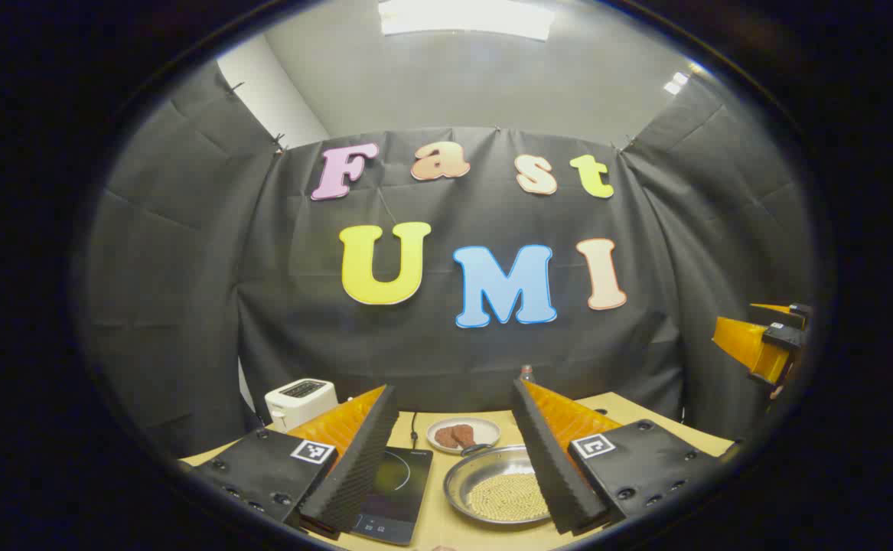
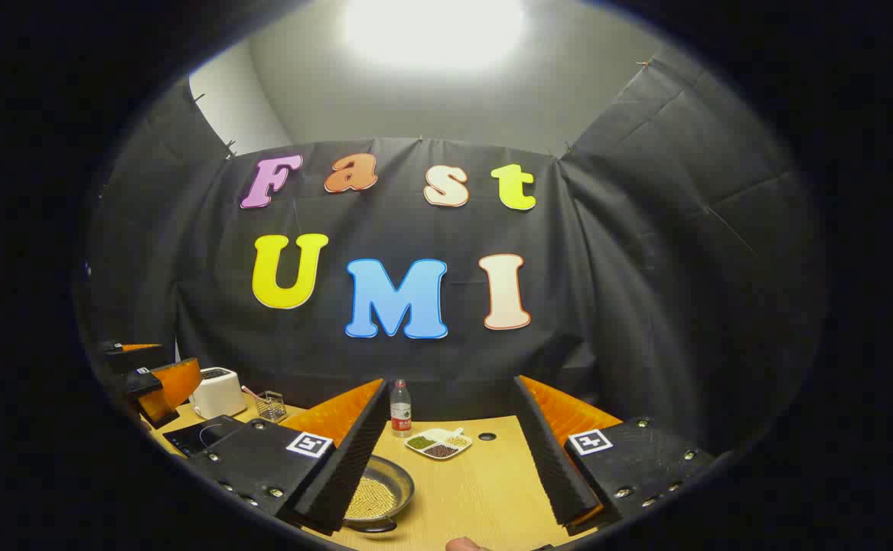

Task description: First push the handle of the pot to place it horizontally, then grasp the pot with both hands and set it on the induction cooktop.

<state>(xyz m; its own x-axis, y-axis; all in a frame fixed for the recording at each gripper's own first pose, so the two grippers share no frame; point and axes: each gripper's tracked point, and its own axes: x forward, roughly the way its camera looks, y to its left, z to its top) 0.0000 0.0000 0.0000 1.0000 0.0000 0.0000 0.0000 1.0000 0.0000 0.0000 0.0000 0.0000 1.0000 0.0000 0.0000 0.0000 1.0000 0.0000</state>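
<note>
Pot [image 1: 501, 490] right rim hidden behind a finger at lower centre of the left gripper view, induction cooktop [image 1: 394, 493] partly covered at lower left, pot handle [image 2: 373, 525] cut short near bottom edge of the right gripper view, plate contents [image 1: 457, 435] too small to tell

A white toaster [image 1: 301, 399], wire basket [image 2: 270, 405], water bottle [image 2: 400, 409], and two food plates [image 1: 463, 434] [image 2: 438, 443] rest on the table [image 2: 484, 490].

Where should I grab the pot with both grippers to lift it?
Take the pot by its thin rim, one hand-held gripper on each side, coming from above. It sits flat and shallow, holding loose grains, so opposite grips should keep it level. Its handle looks short.
</note>
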